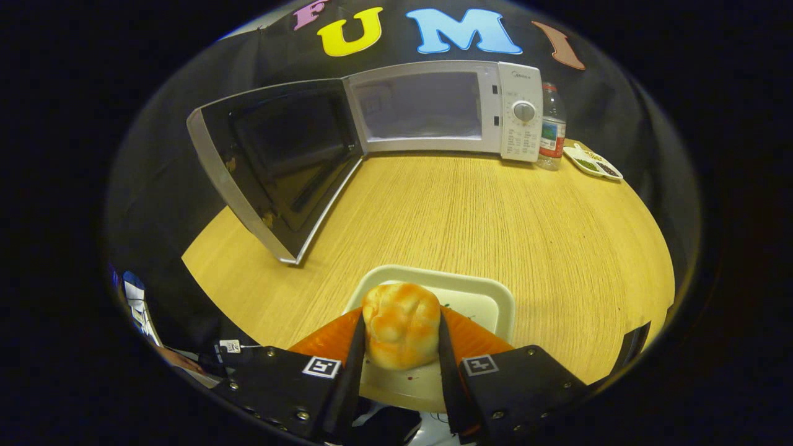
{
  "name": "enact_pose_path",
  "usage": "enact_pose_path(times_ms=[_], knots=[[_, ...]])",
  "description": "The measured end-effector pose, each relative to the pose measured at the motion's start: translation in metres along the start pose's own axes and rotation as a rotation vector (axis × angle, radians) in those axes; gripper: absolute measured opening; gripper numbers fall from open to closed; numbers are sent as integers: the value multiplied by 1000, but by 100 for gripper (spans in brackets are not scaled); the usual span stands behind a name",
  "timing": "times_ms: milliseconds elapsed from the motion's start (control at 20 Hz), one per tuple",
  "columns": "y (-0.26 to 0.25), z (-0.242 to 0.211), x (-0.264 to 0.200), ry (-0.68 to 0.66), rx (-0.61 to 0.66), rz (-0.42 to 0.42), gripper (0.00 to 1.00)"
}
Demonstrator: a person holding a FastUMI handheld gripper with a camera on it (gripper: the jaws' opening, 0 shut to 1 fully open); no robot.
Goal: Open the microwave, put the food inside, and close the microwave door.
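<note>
We had the gripper [399,337] pinching the bread roll [401,331], one finger pressed on each side of it, just above the pale tray [489,297] on the wooden table [483,210]. Beyond the fingers the microwave [433,108] stood at the back of the table with its door [272,167] swung wide toward us, the cavity bare. A water bottle [551,127] and a small divided dish [593,161] sat just beside the control panel. We judged the roll soft: too hard a squeeze could crush it, too light a one could let it slip on the way across. The open door's edge jutted into our path and could catch the gripper.
</note>
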State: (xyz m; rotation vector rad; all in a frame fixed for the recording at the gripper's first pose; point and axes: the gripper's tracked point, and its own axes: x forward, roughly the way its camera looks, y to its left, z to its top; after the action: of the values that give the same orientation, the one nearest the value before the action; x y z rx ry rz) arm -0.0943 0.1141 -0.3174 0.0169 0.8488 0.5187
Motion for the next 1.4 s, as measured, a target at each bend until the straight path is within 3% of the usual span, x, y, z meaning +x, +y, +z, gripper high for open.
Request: enact_pose_path(times_ms=[700,1050,1400], knots=[[18,199,23,-343,0,3,56],[19,264,70,-459,40,-26,57],[1,305,135,-563,160,-75,57]])
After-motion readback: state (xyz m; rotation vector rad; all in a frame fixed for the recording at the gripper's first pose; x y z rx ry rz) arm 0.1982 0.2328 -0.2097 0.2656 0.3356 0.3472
